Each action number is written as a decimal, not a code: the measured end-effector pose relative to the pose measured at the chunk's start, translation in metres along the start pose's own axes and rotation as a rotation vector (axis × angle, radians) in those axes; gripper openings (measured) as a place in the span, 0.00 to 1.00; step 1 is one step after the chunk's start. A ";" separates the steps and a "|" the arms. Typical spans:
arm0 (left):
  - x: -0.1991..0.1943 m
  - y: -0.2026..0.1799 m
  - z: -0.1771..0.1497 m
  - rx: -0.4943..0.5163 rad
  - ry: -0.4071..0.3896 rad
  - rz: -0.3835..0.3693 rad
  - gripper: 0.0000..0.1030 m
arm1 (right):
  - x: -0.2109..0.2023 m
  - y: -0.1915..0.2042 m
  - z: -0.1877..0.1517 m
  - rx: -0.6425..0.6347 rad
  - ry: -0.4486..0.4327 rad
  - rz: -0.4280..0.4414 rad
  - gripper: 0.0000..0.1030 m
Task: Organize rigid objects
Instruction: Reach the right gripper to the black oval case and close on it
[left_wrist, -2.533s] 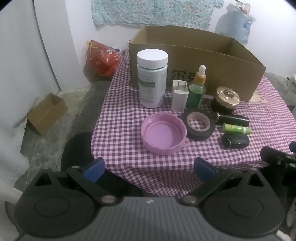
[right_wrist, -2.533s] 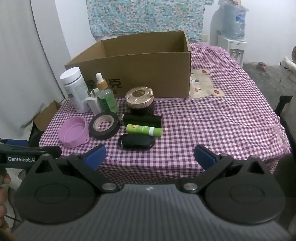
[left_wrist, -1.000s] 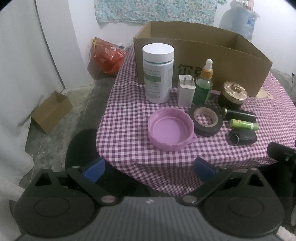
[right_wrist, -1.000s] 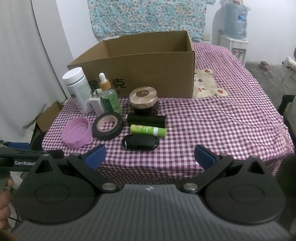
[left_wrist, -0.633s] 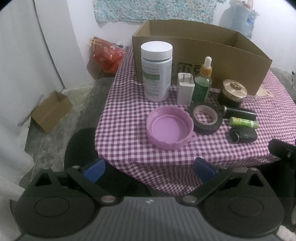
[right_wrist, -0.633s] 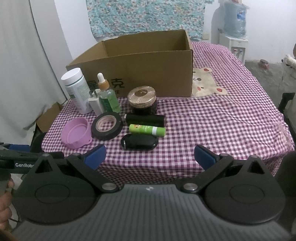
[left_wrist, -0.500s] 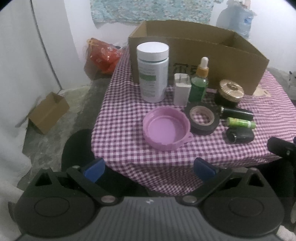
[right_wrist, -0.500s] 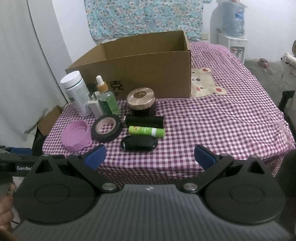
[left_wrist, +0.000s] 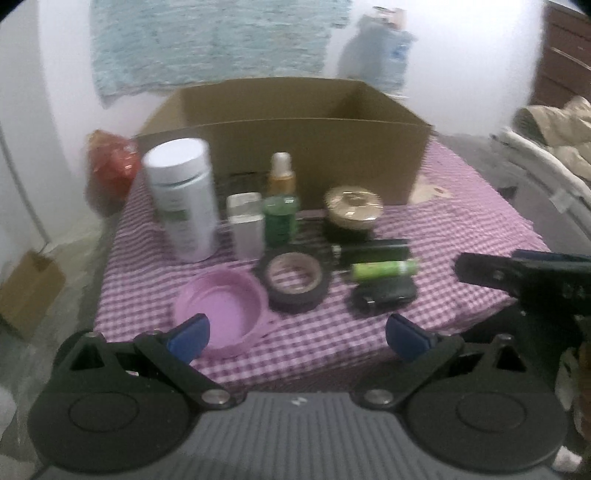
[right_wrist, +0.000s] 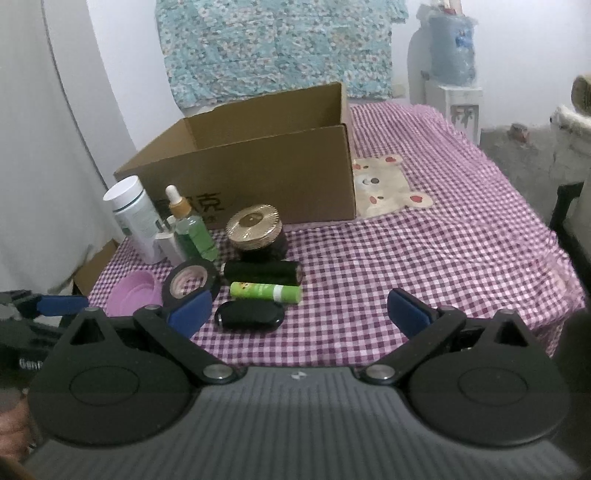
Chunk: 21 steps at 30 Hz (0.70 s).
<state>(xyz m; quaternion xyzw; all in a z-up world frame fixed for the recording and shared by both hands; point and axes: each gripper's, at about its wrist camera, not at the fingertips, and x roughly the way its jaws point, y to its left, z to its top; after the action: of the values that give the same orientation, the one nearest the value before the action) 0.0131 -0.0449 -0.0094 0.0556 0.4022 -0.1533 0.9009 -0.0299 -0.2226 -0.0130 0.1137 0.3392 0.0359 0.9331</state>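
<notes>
I held my left gripper (left_wrist: 297, 334) and right gripper (right_wrist: 297, 308) spread wide, empty, short of the checked tablecloth (right_wrist: 424, 254), where bottles, a tape roll (right_wrist: 190, 282) and a pink lid (left_wrist: 219, 308) stood before the open cardboard box (right_wrist: 258, 177).

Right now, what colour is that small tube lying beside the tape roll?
The tube is bright green, clearest in the right wrist view.
</notes>
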 end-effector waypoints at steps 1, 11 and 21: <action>0.002 -0.003 0.001 0.015 0.002 -0.014 0.96 | 0.002 -0.003 0.001 0.017 0.009 0.010 0.97; 0.017 -0.029 0.014 0.163 0.009 -0.070 0.80 | 0.024 -0.029 0.000 0.184 0.089 0.115 0.76; 0.048 -0.041 0.038 0.161 0.044 -0.108 0.60 | 0.051 -0.044 0.026 0.209 0.100 0.165 0.57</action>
<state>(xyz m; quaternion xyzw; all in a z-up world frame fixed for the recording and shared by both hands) 0.0571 -0.1030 -0.0181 0.1092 0.4107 -0.2321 0.8749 0.0260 -0.2629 -0.0359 0.2360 0.3768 0.0826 0.8919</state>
